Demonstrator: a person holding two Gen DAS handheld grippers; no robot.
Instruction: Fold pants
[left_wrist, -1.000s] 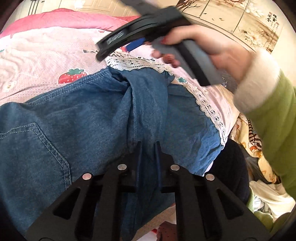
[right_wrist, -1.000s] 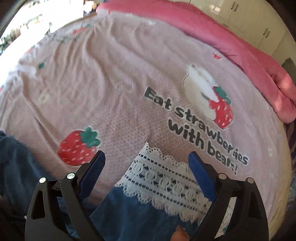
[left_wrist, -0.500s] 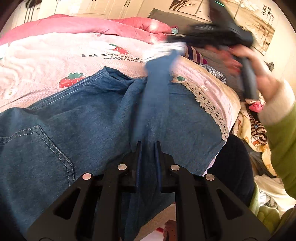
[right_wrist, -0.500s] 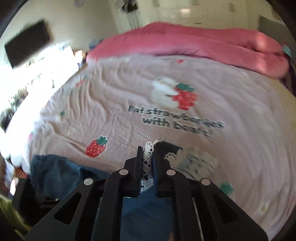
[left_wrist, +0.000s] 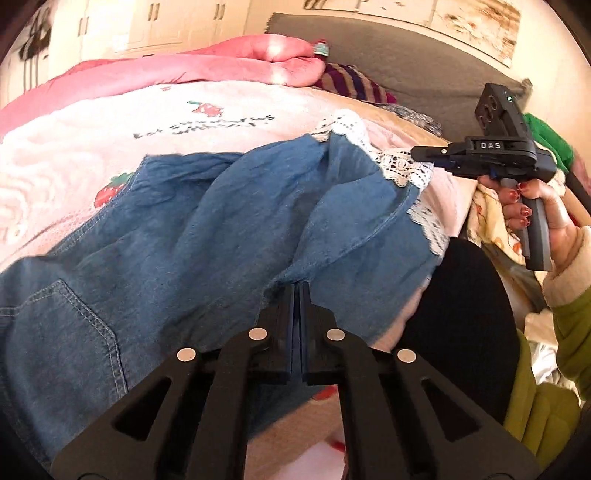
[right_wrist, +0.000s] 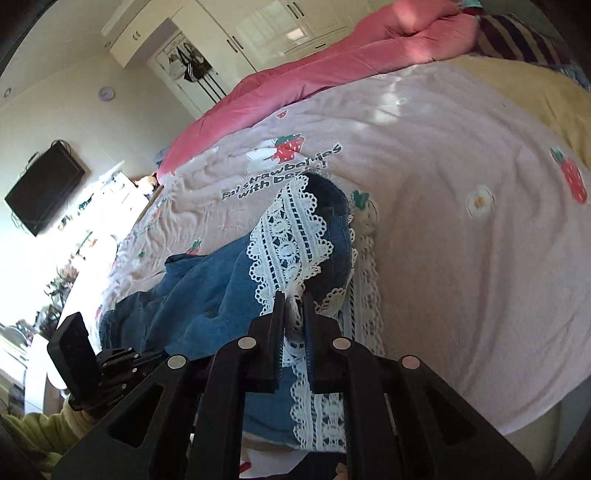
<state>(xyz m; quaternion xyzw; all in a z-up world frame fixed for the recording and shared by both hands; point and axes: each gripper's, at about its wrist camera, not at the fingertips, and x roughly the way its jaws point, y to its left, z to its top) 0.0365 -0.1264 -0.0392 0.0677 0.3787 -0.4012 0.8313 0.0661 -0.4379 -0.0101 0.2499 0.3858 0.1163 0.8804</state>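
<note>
Left wrist view is showing the pants (left_wrist: 192, 236), blue denim with white lace hems, lying rumpled on the pink strawberry bedspread (left_wrist: 74, 155) near its edge, with the waist and a stitched back pocket toward 8 o'clock and the leg ends toward 2 o'clock. The left gripper (left_wrist: 298, 291) is pinching a ridge of denim, its jaws drawn almost together on the cloth. The right gripper (left_wrist: 424, 153), out at 2 o'clock, is gripping the lace hem (left_wrist: 402, 168) of one leg and holding it raised off the bed; in the right wrist view its jaws are sitting narrow around that lace (right_wrist: 293, 314). The fabric is looking thin, soft and light: it is draping and creasing freely, so it will probably sag and bunch wherever it is unsupported, and it should not slip much between the pads. The lace is looking more delicate than the denim, so taking hold just behind it on the denim, or at the waistband, seems safer for a hard pull. The long axis is running from 8 o'clock to 2 o'clock in the left view, hems pointing away toward the pink duvet (left_wrist: 184, 70).
</note>
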